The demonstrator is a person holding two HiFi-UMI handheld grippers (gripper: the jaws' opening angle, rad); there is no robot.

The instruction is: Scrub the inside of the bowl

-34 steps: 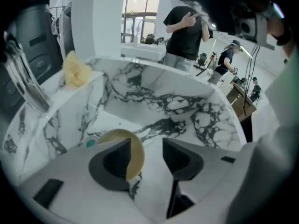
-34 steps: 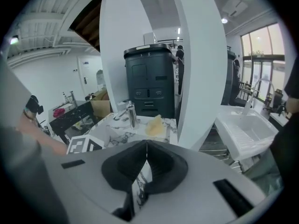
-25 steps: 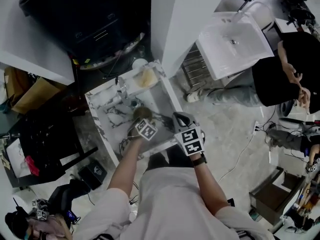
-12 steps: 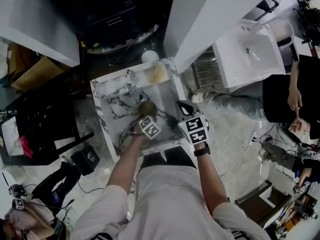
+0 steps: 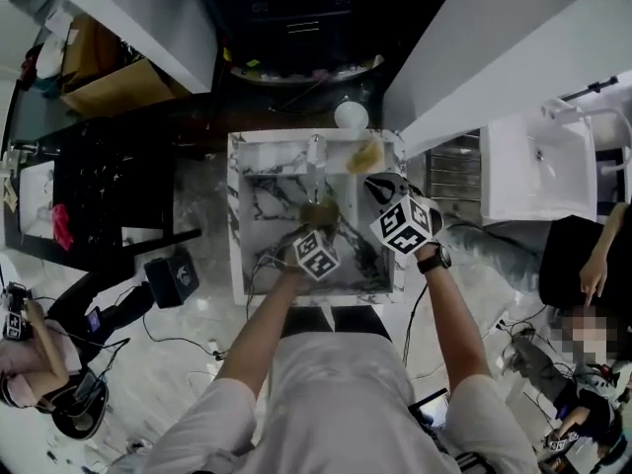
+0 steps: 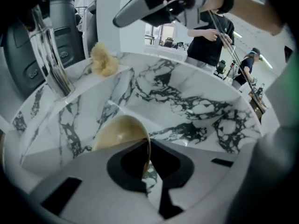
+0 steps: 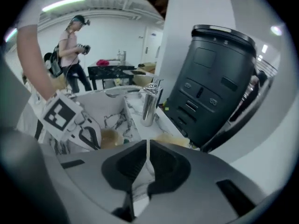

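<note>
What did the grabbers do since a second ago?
The left gripper shut its wide-open jaws on the rim of the bowl, down in the sink. The right gripper moved forward along the sink's right edge toward the sponge, jaws shut and empty as before. Bowl and sponge stayed put.

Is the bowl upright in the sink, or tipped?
Tipped, it appears: the left gripper pinches the rim of the bowl, its opening turned sideways above the sink.
</note>
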